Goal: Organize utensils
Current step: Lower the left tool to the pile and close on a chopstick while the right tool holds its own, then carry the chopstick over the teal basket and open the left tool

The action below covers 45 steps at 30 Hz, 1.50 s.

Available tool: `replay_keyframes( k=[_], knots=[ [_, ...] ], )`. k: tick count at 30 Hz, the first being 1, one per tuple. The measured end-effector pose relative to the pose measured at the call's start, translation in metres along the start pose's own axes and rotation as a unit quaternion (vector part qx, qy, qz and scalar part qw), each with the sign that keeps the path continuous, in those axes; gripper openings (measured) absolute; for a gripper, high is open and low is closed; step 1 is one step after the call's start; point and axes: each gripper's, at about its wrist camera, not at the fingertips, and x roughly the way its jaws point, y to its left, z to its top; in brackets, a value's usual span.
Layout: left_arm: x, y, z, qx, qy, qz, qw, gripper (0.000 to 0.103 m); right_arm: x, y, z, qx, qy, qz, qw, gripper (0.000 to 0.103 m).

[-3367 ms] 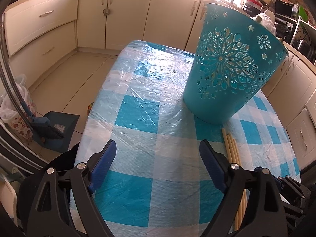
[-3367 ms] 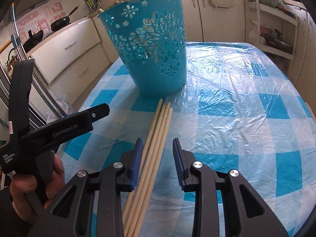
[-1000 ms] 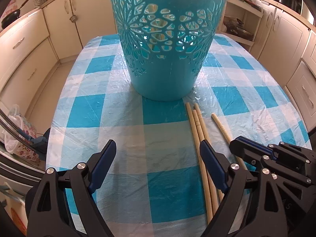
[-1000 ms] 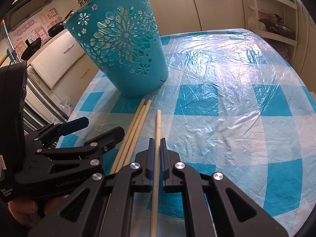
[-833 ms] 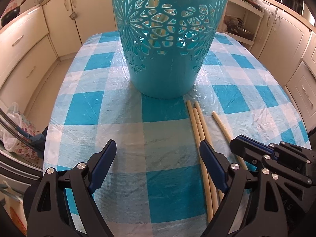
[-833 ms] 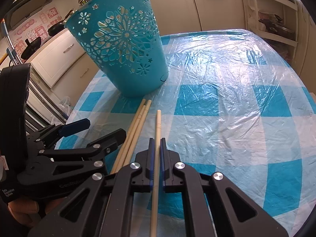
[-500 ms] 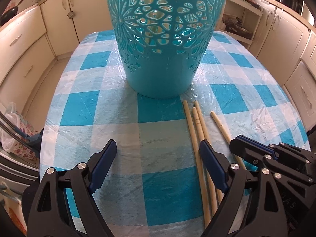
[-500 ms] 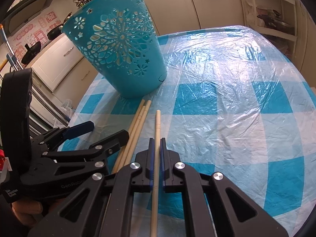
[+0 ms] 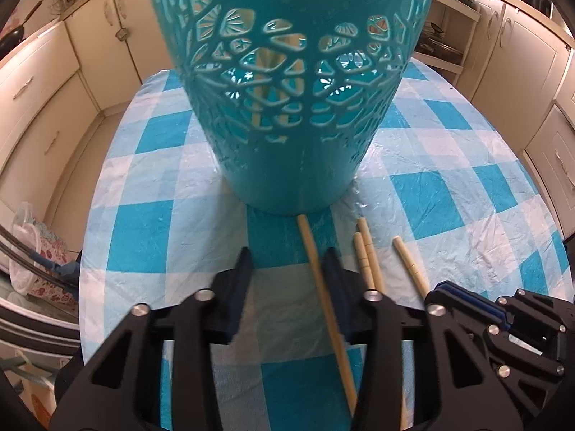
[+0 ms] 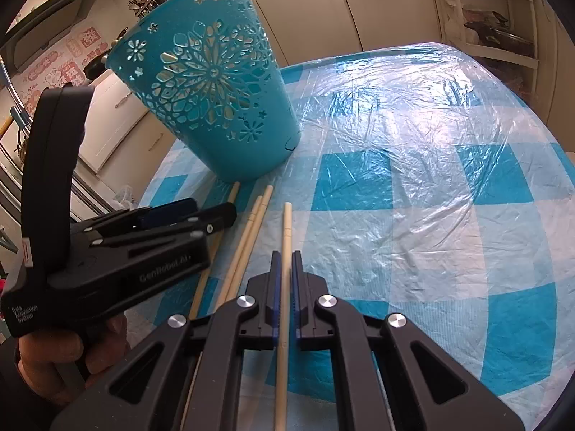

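Note:
A teal cut-out basket (image 9: 287, 151) (image 10: 215, 100) stands on the checked tablecloth (image 9: 449, 194). Pale wooden chopsticks lie in front of it. My left gripper (image 9: 287, 283) (image 10: 169, 222) is closing around one chopstick (image 9: 312, 255) (image 10: 233, 189). That stick rests against the right jaw, and the left jaw is still apart from it. Two more chopsticks (image 9: 364, 251) (image 10: 253, 222) lie side by side just to its right. My right gripper (image 10: 284, 262) (image 9: 467, 305) is shut on a single chopstick (image 10: 286, 230) (image 9: 406, 262) whose tip lies on the cloth.
Cream kitchen cabinets (image 9: 43, 82) surround the table. A plastic bag (image 9: 25, 251) hangs off the table's left side. A hand (image 10: 54, 359) grips the left tool. Open shelves (image 10: 496, 28) stand at the back right.
My left gripper has moved closer to the basket and its jaws have narrowed from wide open. One chopstick now lies apart from the other two, between those jaws. The right gripper has kept still.

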Motion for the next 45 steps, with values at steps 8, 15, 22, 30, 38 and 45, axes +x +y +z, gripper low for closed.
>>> replay_keyframes(
  k=[8, 15, 22, 30, 38, 45],
  knots=[
    [-0.008, 0.012, -0.008, -0.009, 0.026, -0.036, 0.9990, 0.005, 0.000, -0.001, 0.000, 0.003, 0.000, 0.002, 1.000, 0.006],
    [-0.039, 0.040, -0.025, -0.044, 0.046, -0.076, 0.9951, 0.005, 0.000, -0.002, 0.000, 0.007, -0.001, 0.006, 1.000, 0.006],
    [-0.126, 0.063, -0.011, -0.053, -0.049, -0.105, 0.9919, 0.005, -0.001, -0.003, 0.000, 0.009, -0.002, 0.007, 1.000, 0.006],
    [-0.221, 0.073, 0.051, -0.069, -0.228, -0.135, 0.9619, 0.005, -0.002, -0.004, 0.000, 0.009, -0.002, 0.009, 1.000, 0.006],
    [-0.219, 0.075, 0.125, -0.116, -0.335, -0.112, 0.9281, 0.005, -0.002, -0.004, 0.000, 0.012, -0.002, 0.012, 1.000, 0.006],
    [-0.172, 0.072, 0.164, -0.150, -0.361, -0.055, 0.9188, 0.005, -0.002, -0.005, 0.000, 0.013, -0.003, 0.013, 1.000, 0.006]
  ],
)
